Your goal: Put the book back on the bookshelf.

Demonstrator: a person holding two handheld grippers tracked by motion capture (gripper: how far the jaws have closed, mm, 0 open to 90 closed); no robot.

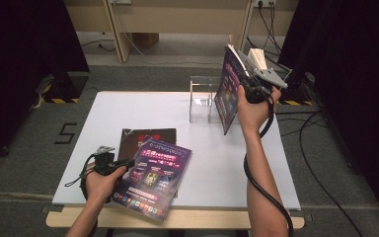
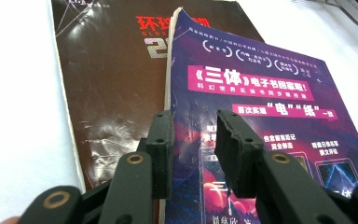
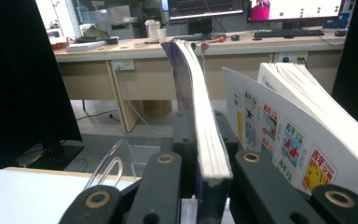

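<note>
Magazine (image 1: 229,89) held upright in right hand-held gripper (image 1: 250,88), above holder (image 1: 201,98).

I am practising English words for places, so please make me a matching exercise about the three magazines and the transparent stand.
Things:
1. brown magazine
2. flat purple magazine
3. raised purple magazine
4. clear stand

Places:
A. held upright in the right claw
B. stands at the far side of the table
C. lies flat on the table, partly covered
D. lies on top of another magazine

Pairs: 1-C, 2-D, 3-A, 4-B
</note>
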